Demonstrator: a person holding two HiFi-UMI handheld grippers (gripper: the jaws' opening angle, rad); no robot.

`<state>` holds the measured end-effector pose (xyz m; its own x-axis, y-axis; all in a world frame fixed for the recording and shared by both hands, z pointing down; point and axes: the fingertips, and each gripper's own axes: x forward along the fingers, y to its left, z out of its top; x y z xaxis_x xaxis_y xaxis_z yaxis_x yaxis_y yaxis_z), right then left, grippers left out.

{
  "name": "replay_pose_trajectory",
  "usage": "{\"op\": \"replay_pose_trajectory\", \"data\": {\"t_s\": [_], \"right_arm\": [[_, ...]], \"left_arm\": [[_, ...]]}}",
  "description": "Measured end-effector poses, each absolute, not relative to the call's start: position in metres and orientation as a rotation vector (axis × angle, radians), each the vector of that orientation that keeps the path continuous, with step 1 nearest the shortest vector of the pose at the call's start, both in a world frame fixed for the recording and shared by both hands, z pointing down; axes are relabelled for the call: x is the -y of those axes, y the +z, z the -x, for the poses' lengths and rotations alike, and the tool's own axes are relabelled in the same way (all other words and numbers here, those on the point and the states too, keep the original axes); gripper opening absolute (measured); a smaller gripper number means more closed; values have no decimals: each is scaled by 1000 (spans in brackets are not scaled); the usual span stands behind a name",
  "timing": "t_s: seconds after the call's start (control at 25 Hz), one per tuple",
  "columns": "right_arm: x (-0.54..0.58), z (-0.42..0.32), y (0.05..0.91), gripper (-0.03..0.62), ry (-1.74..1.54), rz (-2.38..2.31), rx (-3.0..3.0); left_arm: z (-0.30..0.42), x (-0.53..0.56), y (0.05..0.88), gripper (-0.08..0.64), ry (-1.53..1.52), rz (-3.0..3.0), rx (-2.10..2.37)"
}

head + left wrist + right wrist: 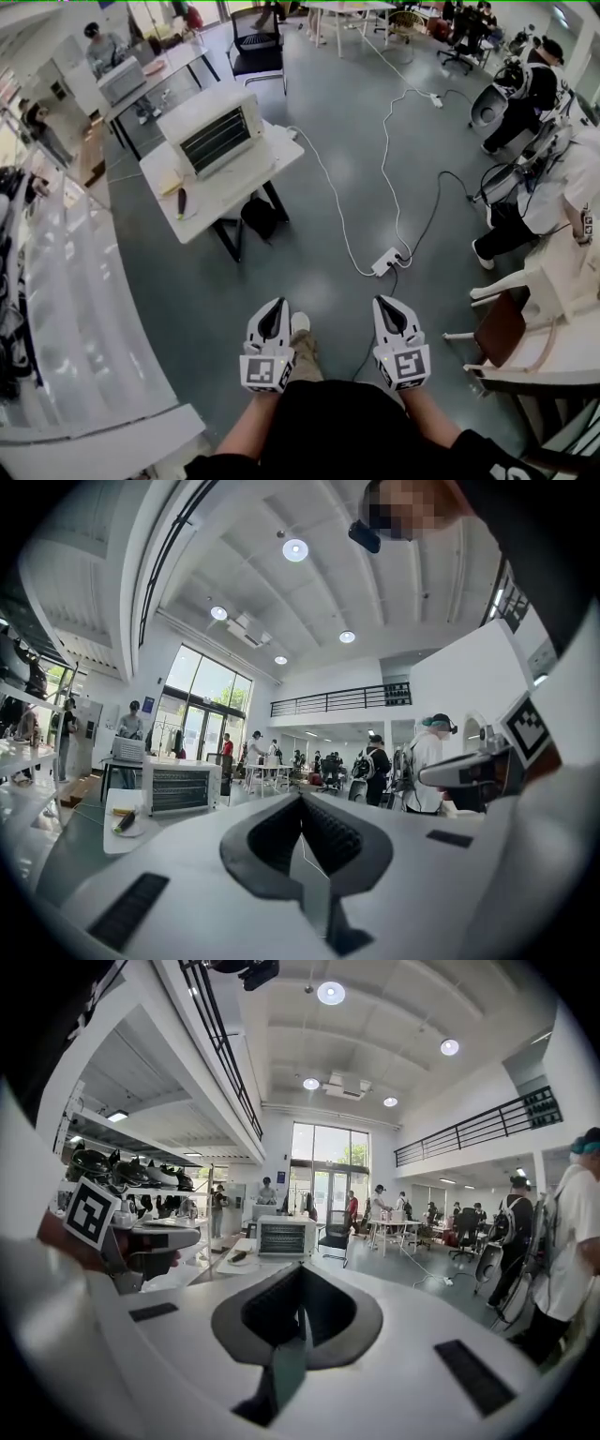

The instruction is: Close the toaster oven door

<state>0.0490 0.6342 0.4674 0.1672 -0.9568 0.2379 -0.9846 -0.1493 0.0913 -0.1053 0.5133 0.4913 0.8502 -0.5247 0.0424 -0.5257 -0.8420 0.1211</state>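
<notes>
Grey smooth floor in a big open hall; the gripper views show a high white ceiling with round lights, a balcony rail and tall windows at the far end. Far left in head view: curved white shelving [66,309]. Next right, a white worktop [253,173] carries the toaster oven [214,131]: white box, barred front facing the camera, door looks upright and flush with the body. It sits well apart from both tools, out ahead and to the left. On the worktop's left end beside the oven are a yellow item [170,187] and a dark oblong item [181,201], both too small to identify. Black bag [256,217] on the floor under the worktop. White cable [328,192] runs from the worktop across the floor to a power strip [385,262]. Left tool [277,307] is low, near the person's body, jaws together, nothing in them. Right tool [384,306] is near it and level with it, jaws also together, empty. Square black-and-white marker patterns face up on each. Far right: seated people in white [548,187], brown chair [500,328]
</notes>
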Motion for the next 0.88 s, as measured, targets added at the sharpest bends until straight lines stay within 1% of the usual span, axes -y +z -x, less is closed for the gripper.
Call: {"op": "replay_pose_trajectory", "data": {"t_s": [0.2,0.52,0.88], "right_arm": [[-556,-73,475,21,256,-2205,1868],[-436,-97,462,21,260,-2185,1857],[-330,-101,449,21,217,-2167,1838]], "left_arm": [[81,-440,493,18,71,-2902,741],[64,-326,476,18,15,-2910,765],[75,-200,464,18,-63,-2923,811]]}}
